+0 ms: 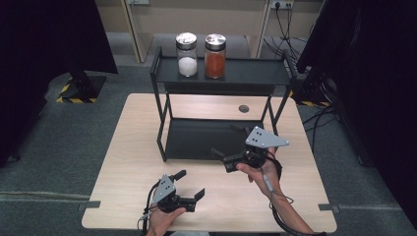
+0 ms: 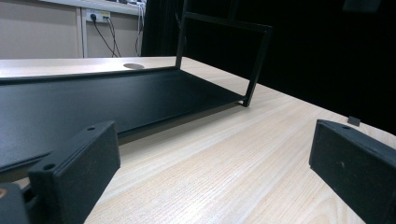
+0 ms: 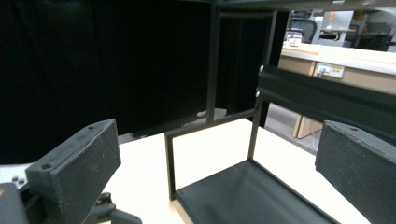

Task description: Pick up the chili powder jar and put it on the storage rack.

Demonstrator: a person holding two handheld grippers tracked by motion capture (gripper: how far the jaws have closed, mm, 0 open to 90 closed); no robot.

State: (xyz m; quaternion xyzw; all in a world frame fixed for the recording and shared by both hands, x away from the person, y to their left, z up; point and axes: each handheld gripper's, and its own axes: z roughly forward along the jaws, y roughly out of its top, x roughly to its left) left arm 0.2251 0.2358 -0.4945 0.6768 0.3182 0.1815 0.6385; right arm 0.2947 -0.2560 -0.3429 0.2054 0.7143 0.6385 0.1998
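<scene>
Pale wooden table [image 1: 133, 162], black two-tier rack [image 1: 223, 73] at the back, white-filled jar [image 1: 187, 47] and red-filled jar [image 1: 215, 49] together on its top shelf; left gripper [image 1: 189, 184] hovers low, jaws apart and empty, right gripper [image 1: 231, 142] wide open at the lower shelf, probably sizing up a reach

Looks like a lab / recording setup, not a home. Black curtains [image 1: 44, 39] hang on both sides of a small light-wood surface [image 1: 133, 162], closing it off. Floor is grey carpet [image 1: 74, 147] w/ a stand base edged in yellow-black hazard tape [image 1: 66, 93] off the far-left corner. Wall sockets [image 1: 281, 4] and loose cables [image 1: 282, 29] run along the back wall beyond the far-right corner. Right gripper view shows more benches and office-type chairs [image 3: 303, 23] in a lit room behind. Two spice jars [image 1: 201, 55] on a black metal rack [image 1: 221, 73] read as test props, staged at the surface's far edge.
</scene>
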